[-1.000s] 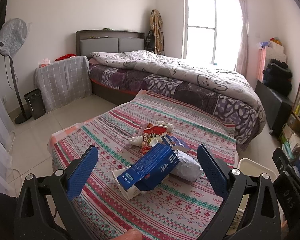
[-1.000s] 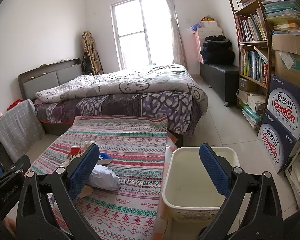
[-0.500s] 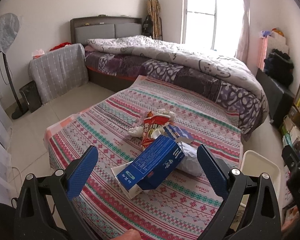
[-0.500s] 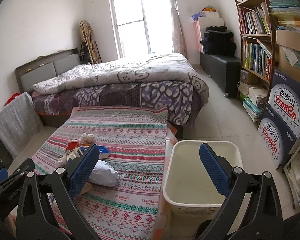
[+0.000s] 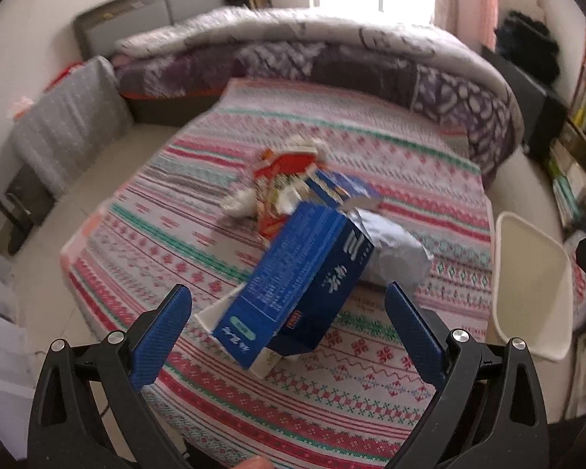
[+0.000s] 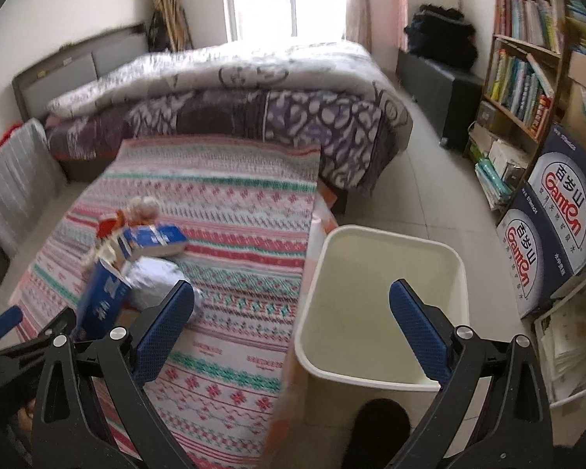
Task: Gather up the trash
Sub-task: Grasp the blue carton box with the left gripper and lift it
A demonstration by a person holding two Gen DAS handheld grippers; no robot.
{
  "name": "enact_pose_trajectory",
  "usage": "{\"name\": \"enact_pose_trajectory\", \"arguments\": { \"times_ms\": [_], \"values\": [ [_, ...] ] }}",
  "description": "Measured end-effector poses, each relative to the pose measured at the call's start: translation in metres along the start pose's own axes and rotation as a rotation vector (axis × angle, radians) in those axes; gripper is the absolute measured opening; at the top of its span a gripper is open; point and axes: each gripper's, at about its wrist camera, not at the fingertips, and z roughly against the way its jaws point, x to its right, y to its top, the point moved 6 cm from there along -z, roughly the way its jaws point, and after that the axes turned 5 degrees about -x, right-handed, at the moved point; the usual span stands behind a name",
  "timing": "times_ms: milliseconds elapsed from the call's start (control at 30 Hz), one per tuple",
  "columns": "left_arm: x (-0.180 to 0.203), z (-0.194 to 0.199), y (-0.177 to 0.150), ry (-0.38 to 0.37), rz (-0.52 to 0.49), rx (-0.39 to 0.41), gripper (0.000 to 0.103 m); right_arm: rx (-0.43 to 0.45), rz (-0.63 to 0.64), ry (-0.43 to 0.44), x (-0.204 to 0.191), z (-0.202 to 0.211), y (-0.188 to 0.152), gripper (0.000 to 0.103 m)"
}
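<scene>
A pile of trash lies on a table with a striped patterned cloth (image 5: 371, 371): a large blue carton (image 5: 297, 277), a crumpled grey-white bag (image 5: 394, 250), a smaller blue box (image 5: 343, 185), a red wrapper (image 5: 281, 172) and white tissue (image 5: 240, 199). My left gripper (image 5: 289, 332) is open, just above the large blue carton, which sits between its fingers untouched. My right gripper (image 6: 293, 332) is open and empty, over the edge of the cream waste bin (image 6: 383, 312). The carton (image 6: 103, 301) and bag (image 6: 156, 281) also show in the right wrist view.
The cream bin (image 5: 531, 285) stands on the floor at the table's right edge. A bed with a grey and purple duvet (image 6: 234, 93) lies beyond the table. A bookshelf (image 6: 527, 58) and blue printed boxes (image 6: 554, 222) stand at the right. A grey-covered stand (image 5: 66, 125) is at left.
Both grippers have moved forward and tilted down. The left has closed in over the blue carton. The right now looks down into the bin. Both stay open.
</scene>
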Motion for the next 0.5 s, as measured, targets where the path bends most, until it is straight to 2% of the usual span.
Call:
{"name": "enact_pose_trajectory", "arguments": {
  "times_ms": [100,267,333,400,500],
  "values": [
    [0.003,-0.017,0.001,-0.044,-0.027,-0.076,0.096,-0.045,0.027,0.024,0.002,-0.01,-0.001,0.096],
    [0.005,-0.032,0.003,-0.074,-0.076,-0.14,0.096,-0.108,0.019,0.069,0.0,-0.031,-0.011,0.096],
    [0.0,-0.023,0.006,-0.058,-0.035,-0.091,0.096,-0.076,0.003,0.045,0.002,-0.031,-0.011,0.096],
    [-0.003,-0.01,0.005,-0.02,0.016,-0.009,0.096,0.0,-0.036,0.007,0.004,-0.022,-0.012,0.096],
    [-0.004,0.007,0.002,-0.005,0.093,0.078,0.096,0.094,-0.075,0.004,0.0,-0.007,-0.016,0.096]
  ]
}}
